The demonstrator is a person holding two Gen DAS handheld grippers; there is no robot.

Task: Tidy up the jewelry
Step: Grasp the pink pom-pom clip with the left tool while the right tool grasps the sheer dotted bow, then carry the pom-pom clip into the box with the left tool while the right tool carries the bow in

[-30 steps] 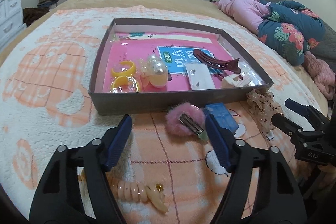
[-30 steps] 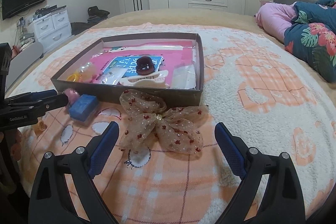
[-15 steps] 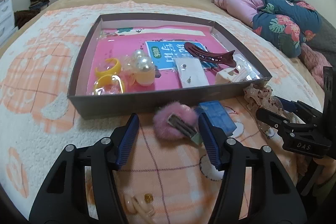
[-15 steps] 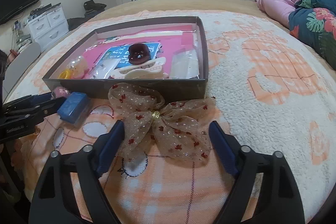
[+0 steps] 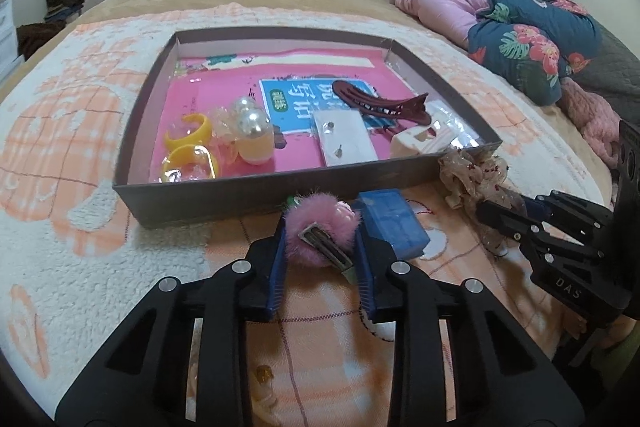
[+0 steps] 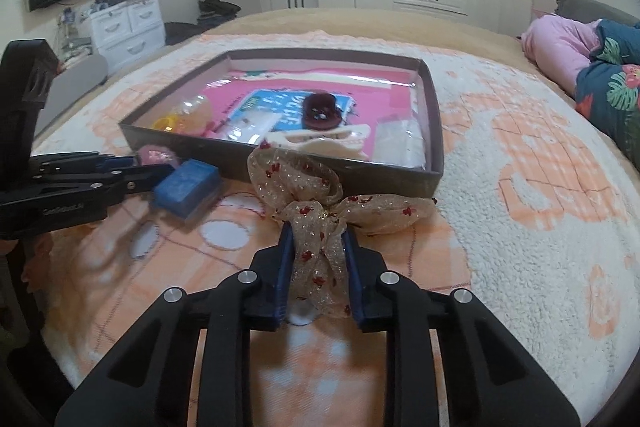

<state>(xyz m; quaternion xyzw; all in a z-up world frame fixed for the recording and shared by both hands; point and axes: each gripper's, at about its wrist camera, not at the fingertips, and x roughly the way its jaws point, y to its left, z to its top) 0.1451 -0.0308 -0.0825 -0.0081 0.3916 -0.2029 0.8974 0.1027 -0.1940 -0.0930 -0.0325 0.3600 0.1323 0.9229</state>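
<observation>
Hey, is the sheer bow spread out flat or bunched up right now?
Half bunched. The right gripper, whose jaws just closed, pinches one wing of the bow; the other loops still fan out.

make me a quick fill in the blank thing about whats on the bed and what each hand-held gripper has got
1. The left hand-held gripper is shut on a fluffy ____ pompom hair clip.
2. The right hand-held gripper is shut on a sheer beige ____ with red dots.
3. The small blue box lies ____ the tray, on the blanket.
4. The dark red claw clip lies ____ the tray.

Missing words: pink; bow; outside; inside
</observation>
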